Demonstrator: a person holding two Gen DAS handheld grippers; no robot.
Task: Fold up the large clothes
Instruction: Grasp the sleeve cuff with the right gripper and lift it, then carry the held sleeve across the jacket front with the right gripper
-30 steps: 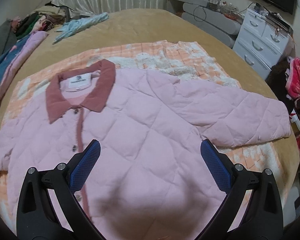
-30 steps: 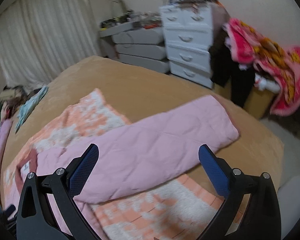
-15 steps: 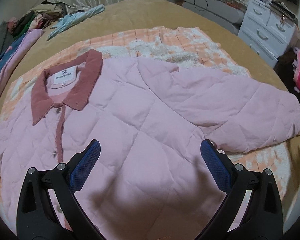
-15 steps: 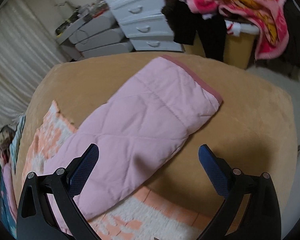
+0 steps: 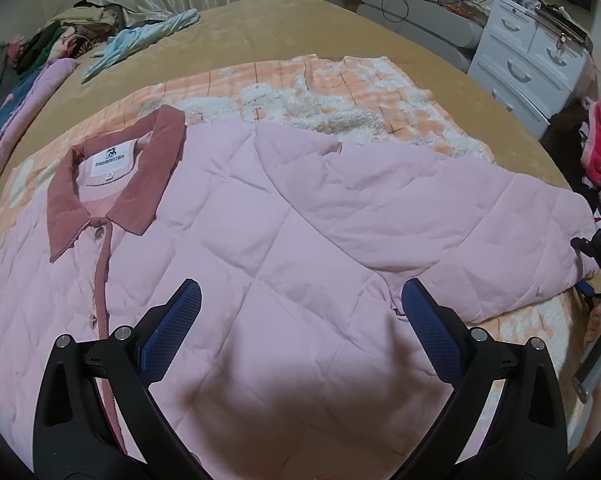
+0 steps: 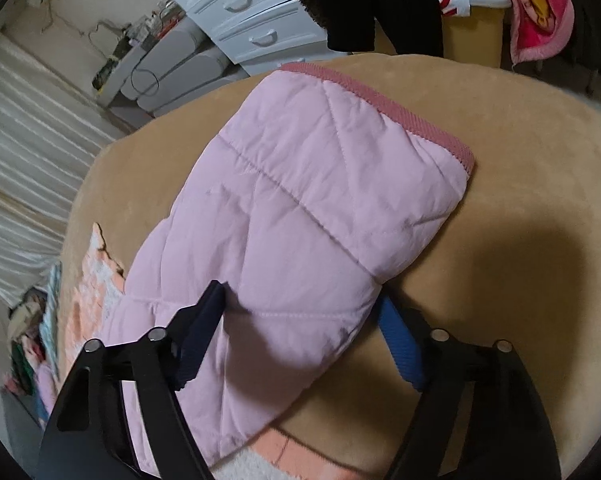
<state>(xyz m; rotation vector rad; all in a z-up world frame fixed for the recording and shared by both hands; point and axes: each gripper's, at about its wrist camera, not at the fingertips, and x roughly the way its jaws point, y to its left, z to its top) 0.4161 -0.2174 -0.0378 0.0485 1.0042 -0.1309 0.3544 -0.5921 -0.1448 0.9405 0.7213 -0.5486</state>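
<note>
While you dropped the right gripper point(image 6: 300, 312) onto the sleeve, these are the points that matter:

change: right jaws stood wide over the sleeve point(image 6: 300, 200) a second ago; they have just been closing and now straddle it near the cuff point(image 6: 380, 104), one pad on each side.
grip: quilting sits between the pads; you look clamped or close to it, full bite not confirmed.
left gripper point(image 5: 300, 336): jaws wide, nothing between them, hovering over the jacket point(image 5: 260, 240) chest, barely shifted.
jacket: flat, buttoned, collar point(image 5: 112, 184) up-left, lying on the orange checked blanket point(image 5: 340, 92) on the tan bed point(image 5: 260, 24).
meaning: you're set for the first fold, sleeve across the body.
edges: cuff end lies near the bed's right edge; dresser point(image 5: 532, 60) and hanging clothes just past it.
room: bed beyond the collar is open, so carry the sleeve inward, not outward.
</note>
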